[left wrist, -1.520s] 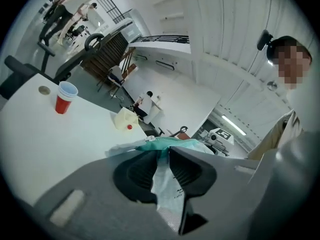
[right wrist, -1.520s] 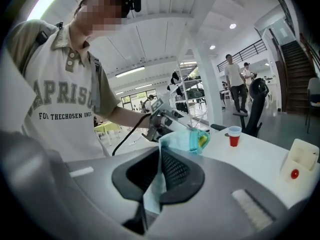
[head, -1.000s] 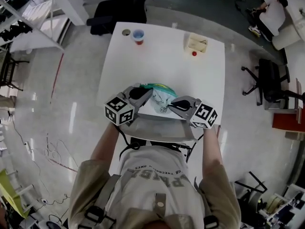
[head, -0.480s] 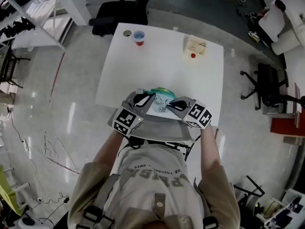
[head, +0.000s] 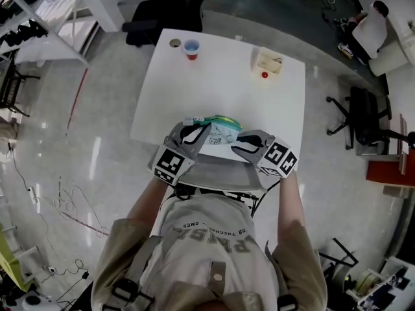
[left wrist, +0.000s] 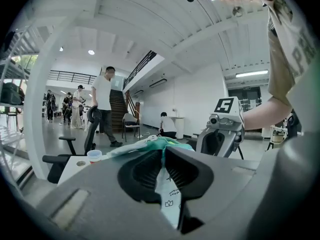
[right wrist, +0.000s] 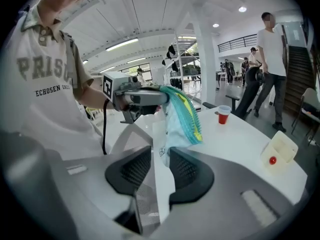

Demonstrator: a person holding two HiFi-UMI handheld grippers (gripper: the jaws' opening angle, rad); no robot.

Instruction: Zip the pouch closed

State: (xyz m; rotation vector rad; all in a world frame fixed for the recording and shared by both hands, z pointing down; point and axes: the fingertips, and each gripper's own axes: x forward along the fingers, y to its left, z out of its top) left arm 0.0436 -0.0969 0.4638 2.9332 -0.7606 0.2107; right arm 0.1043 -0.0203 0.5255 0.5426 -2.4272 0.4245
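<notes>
**Q:** Head view: where is the pouch?
**A:** We see the soft white printed fabric pouch with a teal and yellow top band (head: pixel 218 128) lifted over the near edge of the white square counter (head: pixel 227 76). It sits between the left claw (head: pixel 198 130) and the right claw (head: pixel 238 146).

**Q:** Left gripper view?
**A:** The left claw (left wrist: pixel 162 156) is clamped on a thin fold of the pouch (left wrist: pixel 168 194). The cloth runs straight through the closed jaws, and the teal band bunches just beyond them.

**Q:** Right gripper view?
**A:** The right claw (right wrist: pixel 160 156) has just been opening. Its jaws stand apart, and the lower white corner of the pouch (right wrist: pixel 176 119) hangs between their tips, pressed by neither pad. The pouch dangles, sagging, from the left claw (right wrist: pixel 157 97).

**Q:** How do we expect it to handle?
**A:** We judge it light, limp and not fragile, and it folds wherever it is unsupported. A zip needs tension, so we would have one claw pinch the fabric beside the band's end and take the small slider tab with the other. We cannot make out the tab itself here.
</notes>
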